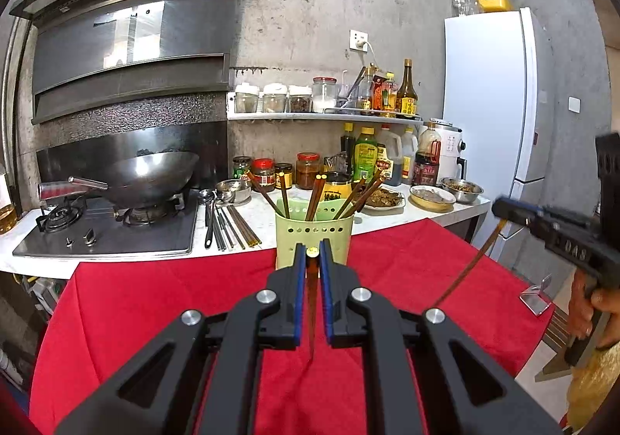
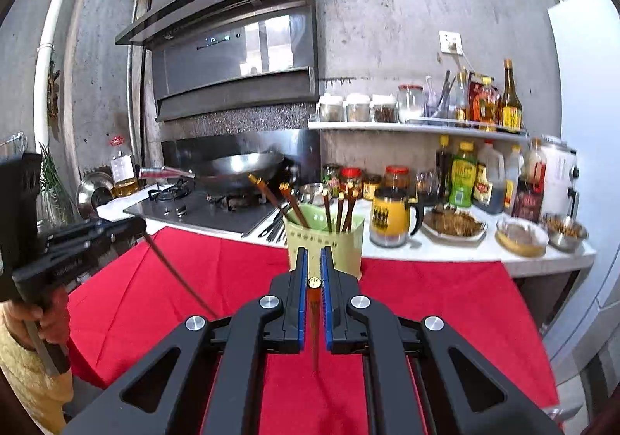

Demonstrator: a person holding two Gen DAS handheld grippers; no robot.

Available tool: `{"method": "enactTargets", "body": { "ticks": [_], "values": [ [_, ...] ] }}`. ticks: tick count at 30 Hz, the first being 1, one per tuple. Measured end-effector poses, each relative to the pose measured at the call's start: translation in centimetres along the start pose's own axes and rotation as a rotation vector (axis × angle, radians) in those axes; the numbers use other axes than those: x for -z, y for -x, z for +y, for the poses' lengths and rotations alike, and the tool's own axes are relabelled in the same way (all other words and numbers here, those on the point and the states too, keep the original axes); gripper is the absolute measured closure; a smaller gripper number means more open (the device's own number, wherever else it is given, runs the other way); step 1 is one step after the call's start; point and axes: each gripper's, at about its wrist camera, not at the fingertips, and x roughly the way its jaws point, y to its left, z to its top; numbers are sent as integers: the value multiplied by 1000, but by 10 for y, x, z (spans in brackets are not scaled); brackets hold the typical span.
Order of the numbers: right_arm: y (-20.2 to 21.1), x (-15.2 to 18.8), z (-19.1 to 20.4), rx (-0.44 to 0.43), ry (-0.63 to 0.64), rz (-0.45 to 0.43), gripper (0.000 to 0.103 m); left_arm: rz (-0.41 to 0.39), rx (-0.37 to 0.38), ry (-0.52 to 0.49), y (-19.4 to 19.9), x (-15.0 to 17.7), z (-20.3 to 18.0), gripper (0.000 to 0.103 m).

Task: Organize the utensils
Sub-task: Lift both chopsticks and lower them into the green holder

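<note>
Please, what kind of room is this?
Most likely a home kitchen: a steel wok sits on a gas stove under a dark range hood, beside a white refrigerator.

Both wrist views face the kitchen counter, close over red cloth, sharing green holder

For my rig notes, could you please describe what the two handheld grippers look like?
Both the left gripper and right gripper are matte black linkages with round silver pivot bolts and blue pads. The right one's side bears faint embossed lettering. No cables are visible.
</note>
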Motion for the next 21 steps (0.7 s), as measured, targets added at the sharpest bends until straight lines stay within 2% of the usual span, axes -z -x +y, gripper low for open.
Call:
{"method": "enactTargets", "body": {
  "ticks": [6,11,15,21],
  "values": [
    [-22,-12,-9,18,-4,17,96,11,24,13,-11,-9,6,96],
    [-42,0,-14,10,-15,62,95,19,37,22,-20,-3,9,96],
    [-65,27,-18,-3,-37,145,96,106,40,26,-40,13,10,96],
    [-79,51,-14,-6,-44,210,96,203,40,36,-63,39,11,96]
  ]
}}
